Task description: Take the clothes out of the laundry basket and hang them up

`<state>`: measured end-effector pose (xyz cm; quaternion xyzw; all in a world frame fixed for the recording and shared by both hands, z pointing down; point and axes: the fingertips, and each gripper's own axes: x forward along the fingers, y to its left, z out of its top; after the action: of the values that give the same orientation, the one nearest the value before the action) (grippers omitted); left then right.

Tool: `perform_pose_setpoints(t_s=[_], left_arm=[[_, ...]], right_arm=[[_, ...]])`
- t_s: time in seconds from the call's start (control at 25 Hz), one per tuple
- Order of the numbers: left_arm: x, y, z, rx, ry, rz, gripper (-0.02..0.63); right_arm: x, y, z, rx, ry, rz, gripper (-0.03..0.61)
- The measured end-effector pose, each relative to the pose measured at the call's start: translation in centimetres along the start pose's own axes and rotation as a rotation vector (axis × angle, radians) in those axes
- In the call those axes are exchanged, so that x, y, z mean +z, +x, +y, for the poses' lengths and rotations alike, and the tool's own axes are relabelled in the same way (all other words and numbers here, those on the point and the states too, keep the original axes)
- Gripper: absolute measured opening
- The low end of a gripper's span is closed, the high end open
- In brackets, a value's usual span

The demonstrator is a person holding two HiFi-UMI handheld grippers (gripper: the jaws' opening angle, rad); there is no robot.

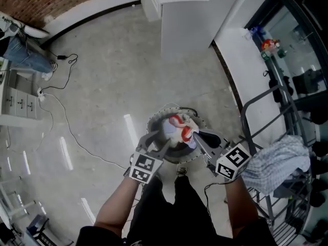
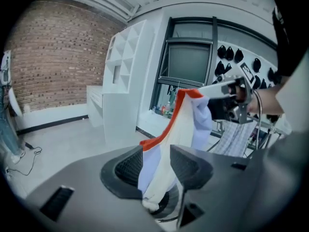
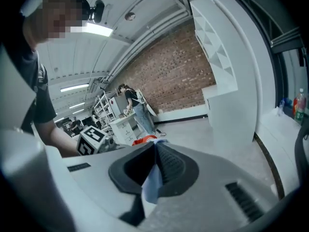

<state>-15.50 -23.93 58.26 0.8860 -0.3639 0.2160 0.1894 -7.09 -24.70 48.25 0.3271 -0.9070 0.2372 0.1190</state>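
Squeezing the shirt (image 1: 179, 127) in both the left gripper (image 2: 157, 166) and right gripper (image 3: 155, 166). Held over the middle of the laundry basket (image 1: 180, 107), likely to pull it free for hanging.

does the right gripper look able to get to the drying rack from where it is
Probably yes: the drying rack stands just beside the right gripper, with nothing between them. It is shut on the garment, which the left gripper also seems to hold.
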Motion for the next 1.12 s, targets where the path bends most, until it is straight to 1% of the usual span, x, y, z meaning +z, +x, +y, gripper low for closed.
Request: perform_pose_setpoints(t_s=[0.16,0.32,0.44,0.64,0.76,0.8,0.84,0.88,0.96,1.0,1.12], left_arm=[[1.9,0.3,-0.9,-0.008,0.045,-0.001,0.170],[3.8,0.8,-1.6,-0.023,0.053,-0.028,0.173],[5.4,1.1,-2.8,-0.061,0.053,-0.048,0.218],[7.5,1.8,-5.4,-0.107,0.102,-0.059,0.225],[9.2,2.2,-6.9,-0.120,0.122,-0.078,0.219],[9.7,2.2,-7.2,-0.114,0.133,-0.082,0.156],[10.2,2.2,-7.4,-0.101,0.146,-0.084,0.069],[10.8,2.1,-7.5,-0.084,0.158,-0.085,0.023],[11.9,1.6,-7.2,-0.040,0.164,-0.090,0.015],[12.5,1.1,-6.7,-0.012,0.153,-0.098,0.014],[14.6,-1.0,-4.3,0.101,0.090,-0.145,0.014]], right_arm=[[4.5,-2.4,2.3,0.025,-0.061,-0.050,0.017],[8.2,-5.2,4.6,0.068,-0.117,-0.096,0.017],[11.0,-7.5,6.0,0.096,-0.149,-0.138,0.017],[14.4,-11.2,8.2,0.161,-0.187,-0.201,0.017],[15.3,-13.0,9.1,0.192,-0.224,-0.213,0.017],[15.3,-13.6,9.2,0.194,-0.233,-0.214,0.018],[15.3,-14.1,9.1,0.193,-0.237,-0.217,0.017],[15.2,-14.6,8.8,0.189,-0.235,-0.223,0.017],[15.4,-15.7,8.1,0.174,-0.217,-0.241,0.017],[15.6,-16.1,7.6,0.163,-0.204,-0.251,0.017],[15.7,-16.8,6.1,0.130,-0.166,-0.271,0.017]])
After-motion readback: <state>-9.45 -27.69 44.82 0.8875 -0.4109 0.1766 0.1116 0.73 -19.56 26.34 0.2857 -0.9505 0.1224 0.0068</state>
